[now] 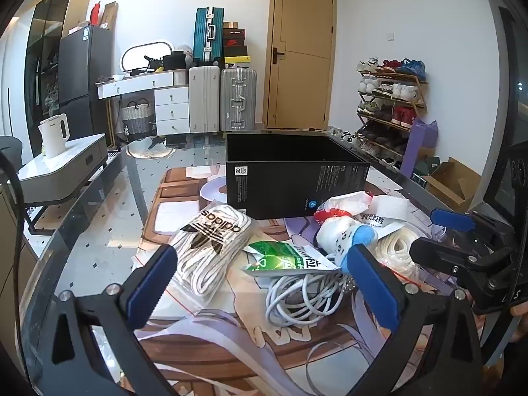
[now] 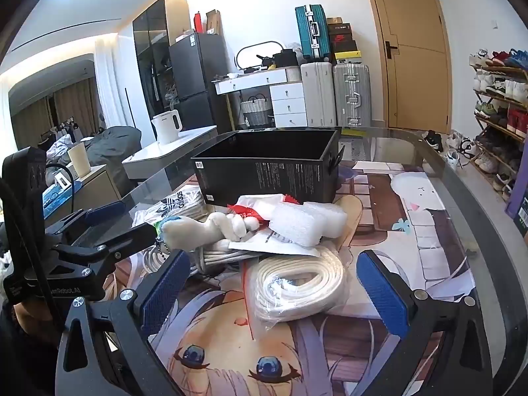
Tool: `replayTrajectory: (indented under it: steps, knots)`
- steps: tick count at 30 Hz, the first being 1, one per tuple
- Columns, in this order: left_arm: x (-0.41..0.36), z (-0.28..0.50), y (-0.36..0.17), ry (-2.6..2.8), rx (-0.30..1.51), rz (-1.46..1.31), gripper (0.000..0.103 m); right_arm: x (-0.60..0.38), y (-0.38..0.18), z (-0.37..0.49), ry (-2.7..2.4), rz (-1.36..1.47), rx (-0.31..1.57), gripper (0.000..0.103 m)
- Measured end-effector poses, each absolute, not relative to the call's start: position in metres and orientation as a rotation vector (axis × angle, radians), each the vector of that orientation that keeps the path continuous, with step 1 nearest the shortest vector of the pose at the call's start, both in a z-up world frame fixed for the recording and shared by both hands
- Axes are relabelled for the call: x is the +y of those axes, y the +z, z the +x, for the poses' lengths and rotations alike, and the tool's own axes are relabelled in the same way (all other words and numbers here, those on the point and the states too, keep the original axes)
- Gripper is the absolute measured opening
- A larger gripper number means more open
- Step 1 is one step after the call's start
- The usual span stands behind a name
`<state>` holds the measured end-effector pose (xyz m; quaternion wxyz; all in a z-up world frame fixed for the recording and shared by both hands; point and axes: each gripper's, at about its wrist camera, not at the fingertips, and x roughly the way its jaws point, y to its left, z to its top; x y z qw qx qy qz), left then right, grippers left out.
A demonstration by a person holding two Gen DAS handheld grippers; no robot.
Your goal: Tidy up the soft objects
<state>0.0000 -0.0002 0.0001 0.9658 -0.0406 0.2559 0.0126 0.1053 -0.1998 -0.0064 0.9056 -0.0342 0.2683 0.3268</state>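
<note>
the left tool hangs released, its blue pads spread wide over the pile on the tabletop. at the left of the pile lies a clear bag of white laces with a black logo, just beside a green packet that rests on a coiled white cable. behind them stands an open black box. a white plush toy lies across the heap, touching a wad of bubble wrap. further right, the right tool is also released, its pads either side of a bagged roll of white strap, not touching it.
</note>
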Motion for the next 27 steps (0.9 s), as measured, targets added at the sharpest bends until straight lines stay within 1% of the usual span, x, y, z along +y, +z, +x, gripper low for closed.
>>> replayTrajectory:
  steps: [16, 18, 27]
  knots:
    - [-0.003, 0.009, -0.002, 0.017, 0.516, -0.091, 0.103, -0.199, -0.01, 0.105, 0.674, -0.08, 0.564, 0.102]
    - [0.002, -0.001, -0.001, 0.015, 0.508, -0.097, 0.103, -0.199, -0.01, 0.105, 0.675, -0.08, 0.566, 0.102]
    - [0.003, -0.002, -0.002, 0.014, 0.506, -0.095, 0.103, -0.199, -0.009, 0.105, 0.674, -0.081, 0.566, 0.102]
